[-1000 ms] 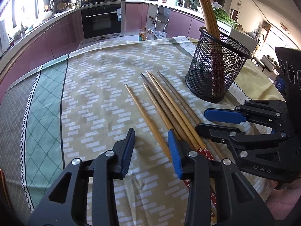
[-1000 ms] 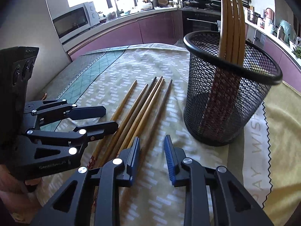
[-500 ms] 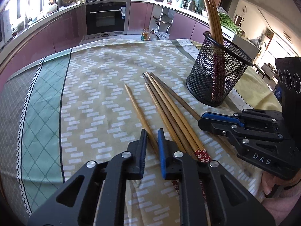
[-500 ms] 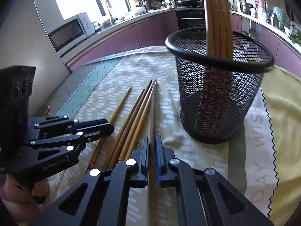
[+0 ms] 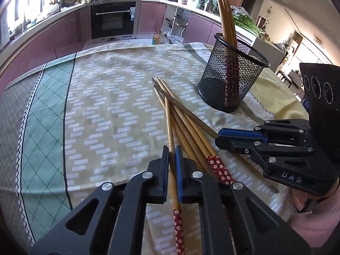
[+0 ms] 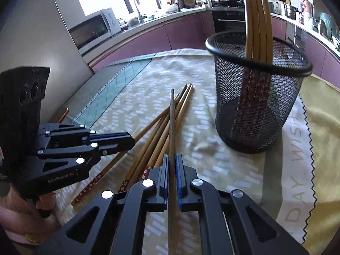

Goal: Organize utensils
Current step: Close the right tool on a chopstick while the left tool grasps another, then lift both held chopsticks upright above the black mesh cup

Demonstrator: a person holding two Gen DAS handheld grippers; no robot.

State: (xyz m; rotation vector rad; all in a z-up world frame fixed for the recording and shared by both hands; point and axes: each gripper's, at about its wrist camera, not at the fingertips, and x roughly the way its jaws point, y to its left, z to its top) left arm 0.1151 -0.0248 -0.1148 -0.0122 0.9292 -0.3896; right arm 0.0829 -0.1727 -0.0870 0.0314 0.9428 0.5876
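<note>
Several bamboo chopsticks [image 5: 191, 136] with red flowered ends lie fanned on the patterned tablecloth [image 5: 106, 106]. My left gripper [image 5: 172, 148] is shut on one light chopstick [image 5: 170, 123], which slants across the pile. In the right wrist view my right gripper [image 6: 172, 157] is shut on a darker chopstick [image 6: 172, 123] that points straight ahead over the others [image 6: 157, 144]. Each gripper shows in the other's view: the right gripper [image 5: 217, 137] at the right, the left gripper [image 6: 132, 141] at the left. A black mesh holder [image 5: 231, 80] [image 6: 255, 106] stands behind with several chopsticks [image 6: 257, 21] upright in it.
A person's hand [image 5: 306, 201] in a pink sleeve holds the right gripper's handle. The tablecloth's green border [image 5: 42, 116] runs along the left. Behind the table stand purple kitchen cabinets, an oven [image 5: 113, 21] and a microwave [image 6: 93, 29].
Both pairs of jaws have closed, each onto one chopstick. The two gripped chopsticks have swung out of the parallel row and now cross the others.
</note>
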